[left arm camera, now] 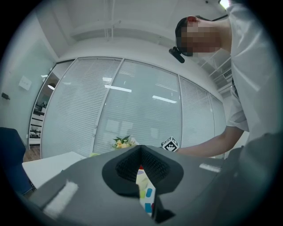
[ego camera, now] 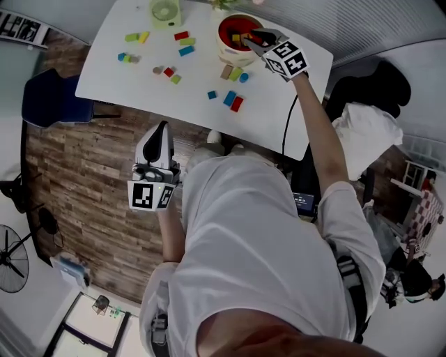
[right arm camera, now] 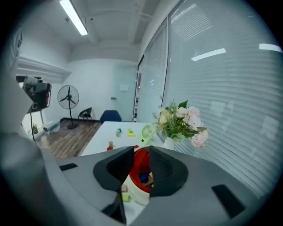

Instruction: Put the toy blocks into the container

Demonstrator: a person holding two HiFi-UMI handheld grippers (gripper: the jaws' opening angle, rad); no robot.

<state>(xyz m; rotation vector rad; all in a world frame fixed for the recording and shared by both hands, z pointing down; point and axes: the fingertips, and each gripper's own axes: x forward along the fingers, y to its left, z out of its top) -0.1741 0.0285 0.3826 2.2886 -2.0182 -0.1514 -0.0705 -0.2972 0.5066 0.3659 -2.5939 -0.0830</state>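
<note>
The container point(ego camera: 224, 47), a cream bowl with a red inside, stands at the back of the white table point(ego camera: 104, 77) and holds several blocks. My right gripper point(ego camera: 247, 40) hovers over its opening with a narrow gap between the jaws; only the bowl point(right arm camera: 140, 170) shows through that gap point(right arm camera: 141, 154). Loose blocks lie on the table: a tan one point(ego camera: 226, 71), a blue one point(ego camera: 229, 97), a red one point(ego camera: 237, 104) and several more to the left point(ego camera: 137, 36). My left gripper point(ego camera: 162, 127) is shut and empty, held near my body over the floor; its tips point(left arm camera: 141, 150) meet.
A small green fan point(ego camera: 165, 10) stands at the table's back edge, left of the bowl. Flowers in a vase point(right arm camera: 181, 119) stand behind the bowl. A blue chair point(ego camera: 52, 101) sits left of the table, with a floor fan point(ego camera: 10, 258) beyond it.
</note>
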